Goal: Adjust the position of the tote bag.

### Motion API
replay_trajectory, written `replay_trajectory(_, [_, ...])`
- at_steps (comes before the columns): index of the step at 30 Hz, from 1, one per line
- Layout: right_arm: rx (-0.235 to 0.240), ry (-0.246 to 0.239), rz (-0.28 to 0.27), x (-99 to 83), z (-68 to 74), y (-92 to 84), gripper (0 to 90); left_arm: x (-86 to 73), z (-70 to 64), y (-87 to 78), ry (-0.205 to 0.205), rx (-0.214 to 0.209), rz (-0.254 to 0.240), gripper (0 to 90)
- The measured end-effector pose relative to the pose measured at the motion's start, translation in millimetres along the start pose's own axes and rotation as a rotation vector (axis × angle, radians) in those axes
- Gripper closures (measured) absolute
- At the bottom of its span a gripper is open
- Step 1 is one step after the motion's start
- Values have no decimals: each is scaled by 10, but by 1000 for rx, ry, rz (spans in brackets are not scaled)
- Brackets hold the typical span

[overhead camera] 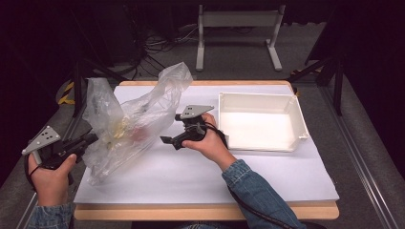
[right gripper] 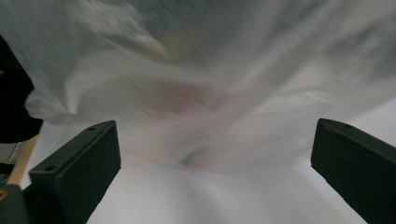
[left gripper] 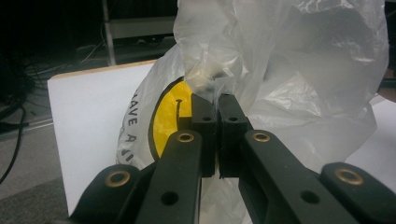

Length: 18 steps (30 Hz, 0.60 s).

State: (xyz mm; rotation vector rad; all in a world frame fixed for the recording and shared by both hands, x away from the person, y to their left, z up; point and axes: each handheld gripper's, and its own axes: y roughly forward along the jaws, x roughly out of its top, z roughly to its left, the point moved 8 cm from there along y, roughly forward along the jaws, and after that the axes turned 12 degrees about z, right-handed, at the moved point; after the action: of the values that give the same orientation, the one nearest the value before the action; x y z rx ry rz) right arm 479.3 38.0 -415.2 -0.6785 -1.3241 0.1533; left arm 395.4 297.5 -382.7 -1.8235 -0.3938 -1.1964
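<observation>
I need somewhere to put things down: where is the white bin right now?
In the high view the white bin sits on the table's right half, just right of the right gripper and apart from the plastic bag.

The things inside the plastic bag point(overhead camera: 129, 126) are veiled by its film; the right gripper view shows it smeared by blur

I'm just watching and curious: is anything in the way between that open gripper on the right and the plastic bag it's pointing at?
Nothing visible. The right gripper, jaws wide apart, faces the plastic bag across bare white table cover. The left gripper is pinching the bag's far side.
</observation>
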Motion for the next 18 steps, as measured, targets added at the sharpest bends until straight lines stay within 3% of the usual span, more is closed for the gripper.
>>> replay_trajectory(6, [38, -10, -17, 151, 107, 50, 13, -10, -39, 11, 14, -5, 11, 876])
replay_trajectory(9, [41, -24, -16, 203, 124, 97, 122, -11, -66, 33, 19, -12, 16, 876])
replay_trajectory(10, [41, -24, -16, 203, 124, 97, 122, -11, -66, 33, 19, -12, 16, 876])
replay_trajectory(12, [40, -43, 2, 218, 116, 136, 363, -12, -75, 46, 28, -14, 22, 876])
replay_trajectory(13, [52, -60, 12, 220, 111, 147, 540, -13, -84, 57, 26, -18, 22, 875])
replay_trajectory(15, [72, -67, 22, 214, 108, 152, 732, -17, -86, 69, 28, -20, 26, 876])
replay_trajectory(16, [72, -67, 22, 214, 108, 152, 732, -17, -86, 69, 28, -20, 26, 875])
replay_trajectory(17, [90, -73, 27, 204, 111, 132, 882, -18, -86, 72, 29, -20, 27, 875])
replay_trajectory(18, [90, -73, 27, 204, 111, 132, 882, -18, -85, 73, 29, -19, 27, 875])
